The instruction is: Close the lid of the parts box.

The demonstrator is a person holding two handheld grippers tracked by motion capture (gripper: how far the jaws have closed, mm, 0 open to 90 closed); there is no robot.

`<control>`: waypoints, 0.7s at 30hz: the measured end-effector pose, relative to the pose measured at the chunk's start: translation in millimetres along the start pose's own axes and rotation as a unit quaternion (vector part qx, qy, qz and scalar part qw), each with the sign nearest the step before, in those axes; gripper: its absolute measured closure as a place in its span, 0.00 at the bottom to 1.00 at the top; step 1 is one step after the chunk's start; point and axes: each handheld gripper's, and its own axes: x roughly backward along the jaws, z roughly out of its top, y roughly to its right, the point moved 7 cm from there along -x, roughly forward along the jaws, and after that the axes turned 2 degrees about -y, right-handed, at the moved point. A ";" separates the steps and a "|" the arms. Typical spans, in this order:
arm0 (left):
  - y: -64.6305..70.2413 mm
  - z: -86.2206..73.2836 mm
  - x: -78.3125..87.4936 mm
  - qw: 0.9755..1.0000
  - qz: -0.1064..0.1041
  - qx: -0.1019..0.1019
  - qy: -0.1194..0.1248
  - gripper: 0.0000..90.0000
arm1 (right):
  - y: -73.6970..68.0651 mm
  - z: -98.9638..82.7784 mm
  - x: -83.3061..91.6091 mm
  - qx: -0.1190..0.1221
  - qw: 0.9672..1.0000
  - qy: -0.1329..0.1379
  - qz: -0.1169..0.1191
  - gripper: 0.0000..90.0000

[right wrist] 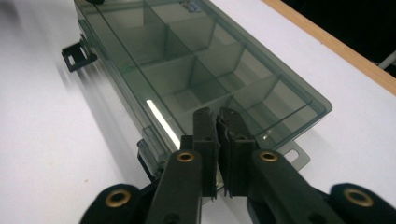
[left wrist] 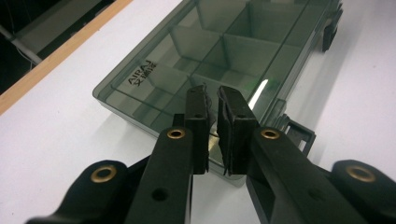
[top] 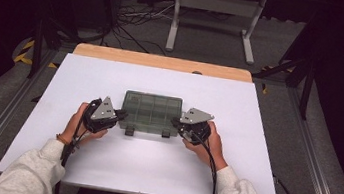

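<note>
A smoky green see-through compartment box (top: 152, 108) lies with its lid down in the middle of the white table (top: 149, 175). Two dark latches (top: 129, 130) hang off its near side. My left gripper (top: 121, 115) is at the box's left end and my right gripper (top: 175, 122) at its right end, both pointing inward. In the left gripper view the jaws (left wrist: 213, 93) stand a slim gap apart over the box (left wrist: 224, 37) corner, with nothing between them. The right gripper (right wrist: 216, 114) jaws are barely parted above the box (right wrist: 187, 51) end, also with nothing between them.
The white sheet covers a wooden tabletop whose far edge (top: 164, 62) shows. Metal rails run along both sides of the table. On the floor beyond it stand a grey frame (top: 217, 4) and loose cables (top: 135, 16). Bare white surface surrounds the box.
</note>
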 end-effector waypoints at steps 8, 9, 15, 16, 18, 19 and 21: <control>-1.0 2.5 4.1 1.000 0.002 -0.004 0.016 0.78 | 0.3 2.2 2.9 -0.007 1.000 0.016 0.004 0.82; -1.1 2.7 4.3 1.000 0.005 -0.002 0.018 0.78 | 0.2 2.6 3.0 -0.009 1.000 0.017 0.003 0.77; -3.4 2.7 4.5 1.000 0.009 0.013 0.026 0.63 | 1.3 2.7 2.0 -0.021 1.000 0.021 -0.002 0.56; -4.3 2.7 4.7 0.999 0.011 0.014 0.027 0.58 | 1.4 2.0 1.0 -0.026 0.999 0.020 -0.001 0.50; -4.5 2.9 4.9 0.999 0.012 0.022 0.032 0.54 | 2.9 1.4 -0.4 -0.030 0.999 0.021 -0.006 0.43; -4.7 2.8 4.9 0.999 0.011 0.023 0.032 0.52 | 2.9 1.2 -1.3 -0.032 0.999 0.020 -0.005 0.40; -5.0 2.3 4.2 0.999 0.013 0.030 0.032 0.46 | 3.4 -0.6 -3.2 -0.035 0.999 0.014 -0.008 0.32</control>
